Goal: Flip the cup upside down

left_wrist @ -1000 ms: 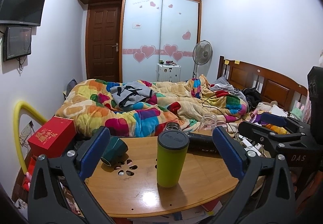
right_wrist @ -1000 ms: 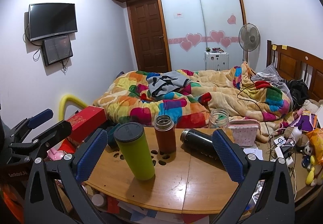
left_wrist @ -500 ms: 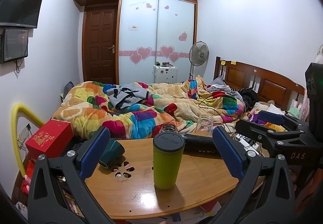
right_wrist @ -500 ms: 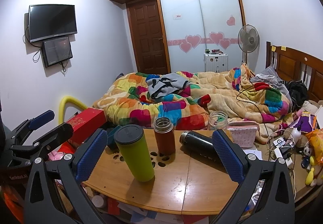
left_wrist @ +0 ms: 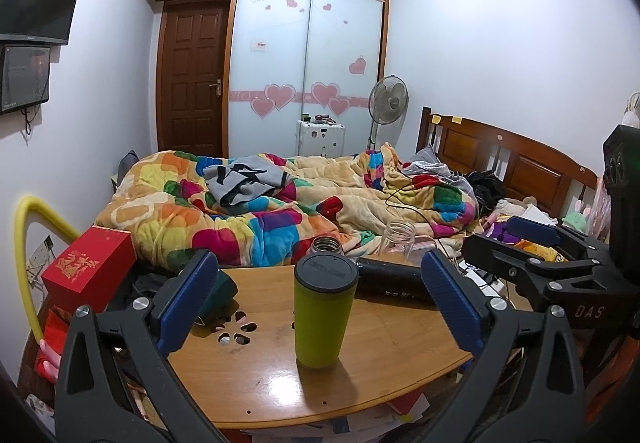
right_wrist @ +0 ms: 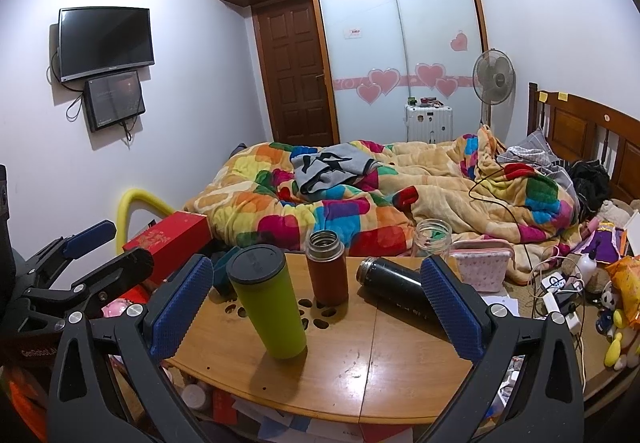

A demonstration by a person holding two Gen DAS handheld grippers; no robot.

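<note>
A lime green cup (left_wrist: 323, 315) with a dark lid stands upright on the round wooden table (left_wrist: 384, 383); it also shows in the right wrist view (right_wrist: 269, 307). My left gripper (left_wrist: 320, 307) is open, its blue pads to either side of the cup and nearer the camera, touching nothing. My right gripper (right_wrist: 316, 307) is open and empty, with the cup just inside its left pad (right_wrist: 176, 307). Each gripper shows in the other's view: the right one (left_wrist: 540, 263), the left one (right_wrist: 80, 263).
A brown open flask (right_wrist: 326, 267), a black bottle lying on its side (right_wrist: 394, 289) and a glass jar (right_wrist: 433, 237) are behind the cup. A dark green cup (left_wrist: 218, 291) lies at the table's left. A red box (left_wrist: 86, 267), a pink pouch (right_wrist: 482, 267) and a bed flank the table.
Both grippers have pulled back and risen slightly; the green cup looks a little farther off and more centred in the left wrist view. The cup has not moved.
</note>
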